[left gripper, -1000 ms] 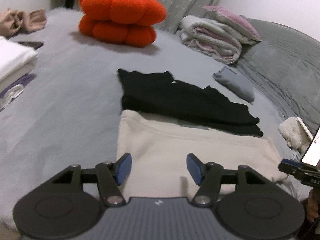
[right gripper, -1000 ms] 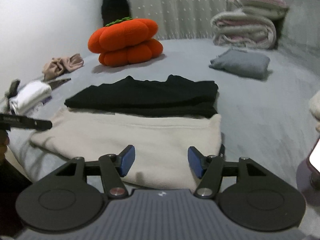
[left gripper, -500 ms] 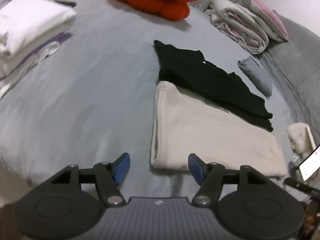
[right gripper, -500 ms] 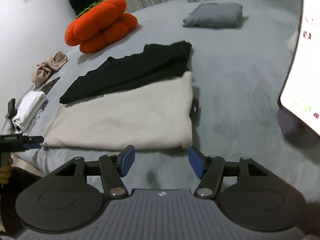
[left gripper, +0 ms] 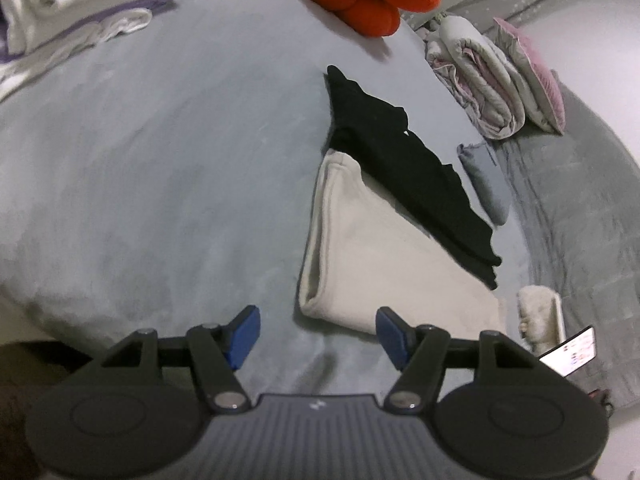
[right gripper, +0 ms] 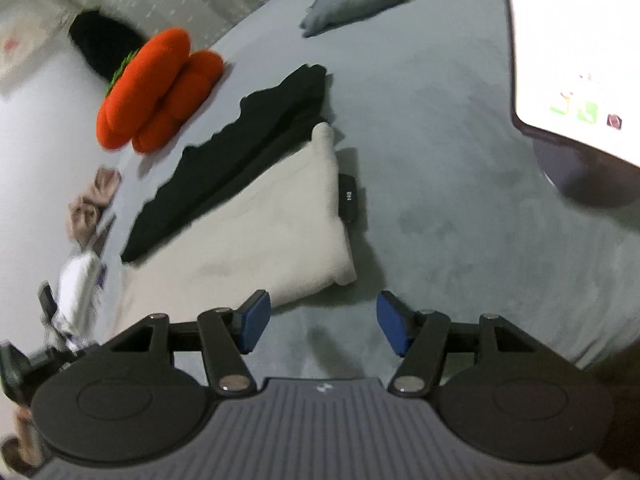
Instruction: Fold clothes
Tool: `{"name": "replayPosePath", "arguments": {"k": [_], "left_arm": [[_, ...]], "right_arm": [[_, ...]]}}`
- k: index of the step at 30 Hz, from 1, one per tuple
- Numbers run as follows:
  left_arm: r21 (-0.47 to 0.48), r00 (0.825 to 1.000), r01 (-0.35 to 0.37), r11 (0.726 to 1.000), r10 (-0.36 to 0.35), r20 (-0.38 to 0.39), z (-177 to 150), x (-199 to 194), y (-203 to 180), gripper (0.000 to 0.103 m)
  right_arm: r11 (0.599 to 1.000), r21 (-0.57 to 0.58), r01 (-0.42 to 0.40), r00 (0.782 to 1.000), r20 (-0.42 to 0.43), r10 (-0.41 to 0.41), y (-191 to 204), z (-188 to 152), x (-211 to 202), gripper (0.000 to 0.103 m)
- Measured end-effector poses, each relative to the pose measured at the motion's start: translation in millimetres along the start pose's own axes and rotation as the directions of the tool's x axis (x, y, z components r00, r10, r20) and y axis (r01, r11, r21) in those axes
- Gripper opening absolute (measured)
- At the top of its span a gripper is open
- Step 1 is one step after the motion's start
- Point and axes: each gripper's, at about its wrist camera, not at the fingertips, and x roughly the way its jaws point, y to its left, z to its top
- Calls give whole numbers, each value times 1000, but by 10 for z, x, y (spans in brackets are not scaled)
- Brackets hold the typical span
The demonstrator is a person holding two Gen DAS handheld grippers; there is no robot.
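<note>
I had pulled both claws off the cream garment (left gripper: 384, 248); left gripper (left gripper: 318, 334) and right gripper (right gripper: 322, 322) hung apart, empty. Fold looked laid, next one pending.

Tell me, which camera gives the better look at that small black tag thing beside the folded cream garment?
The right wrist view: the small black tag lies in plain sight against the folded cream garment's edge on the grey bedspread. In the left wrist view the garment shows, but no tag.
</note>
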Motion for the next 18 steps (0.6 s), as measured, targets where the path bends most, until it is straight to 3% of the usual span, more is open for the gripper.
{"name": "replayPosePath", "arguments": {"k": [7, 12, 18], "left_arm": [[-31, 1000, 21, 999, -21, -17, 48, 63, 32, 63], [-10, 1000, 22, 1000, -22, -12, 62, 124, -5, 52], [-26, 999, 50, 998, -51, -20, 75, 264, -52, 47]], "right_arm": [[993, 104, -53, 999, 7, 53, -125, 42, 29, 63], [976, 190, -102, 995, 18, 101, -209, 79, 65, 63], [975, 190, -111, 994, 14, 110, -197, 102, 105, 63]]}}
